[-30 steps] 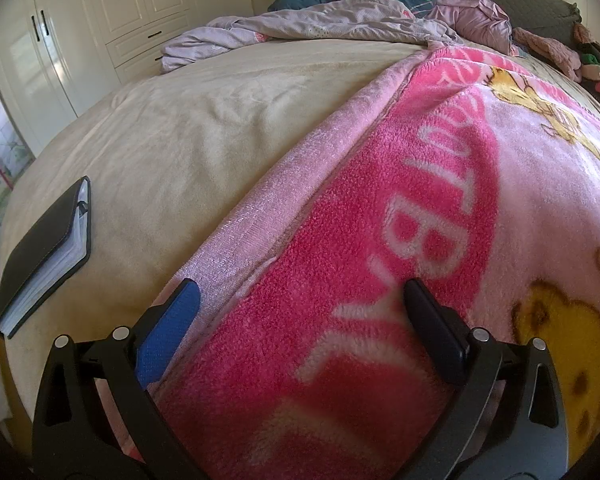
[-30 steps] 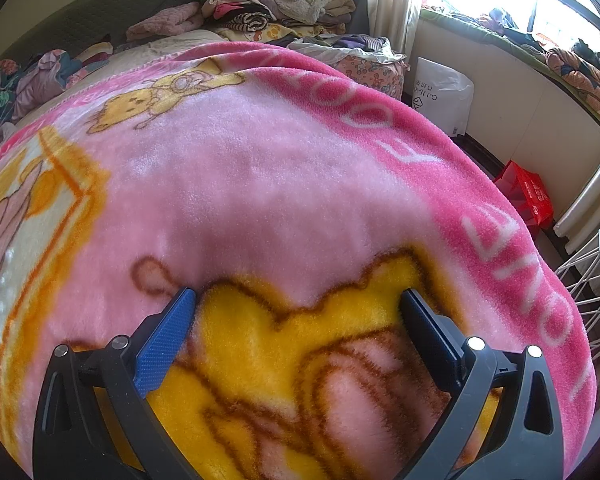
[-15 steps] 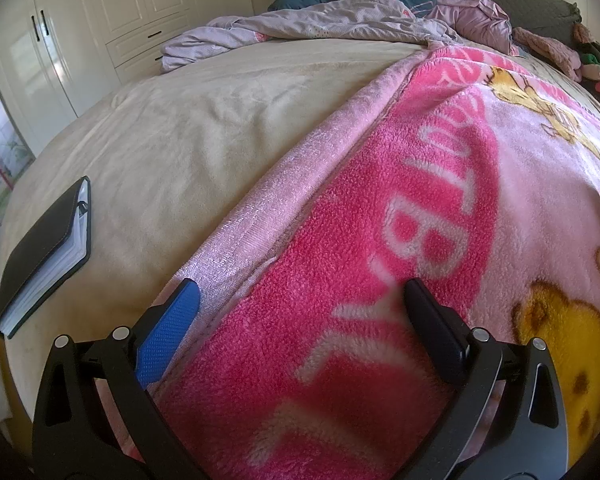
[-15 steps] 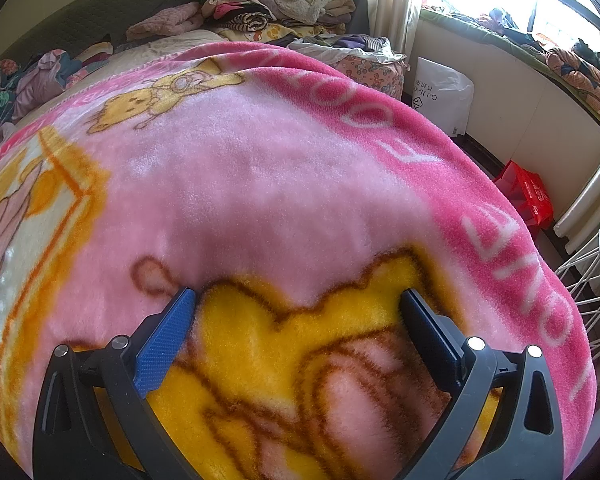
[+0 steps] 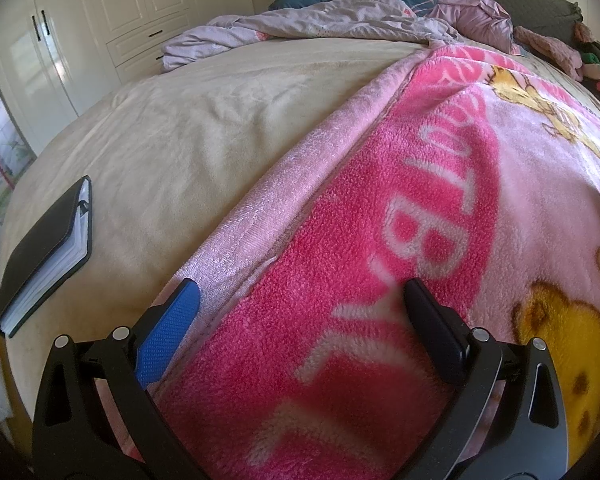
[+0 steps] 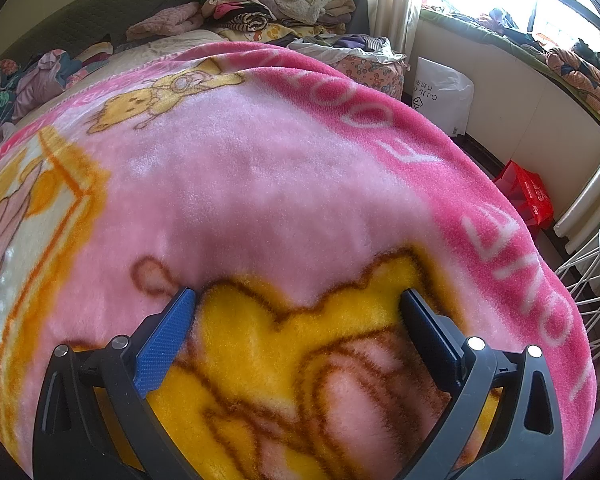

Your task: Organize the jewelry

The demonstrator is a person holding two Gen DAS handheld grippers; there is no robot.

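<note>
Black leather, or something like it, covers the only object that may belong to the task: a closed binder-style booklet (image 5: 46, 250) with clear page edges, lying flat on the beige sheet (image 5: 188, 128) to the left, well apart from both tools. Whether it holds jewelry I cannot tell; no loose jewelry is visible.

The left gripper (image 5: 300, 300) hangs low over the edge of the pink fleece blanket (image 5: 380, 240), jaws spread wide, holding nothing. The right gripper (image 6: 298, 306) is also wide open and empty, above the yellow bear print.

In my judgement the step is to reach the booklet. The left tool should travel left, come low at the spine side, and close on the cover only, because the soft sheet gives way under pressure.
</note>
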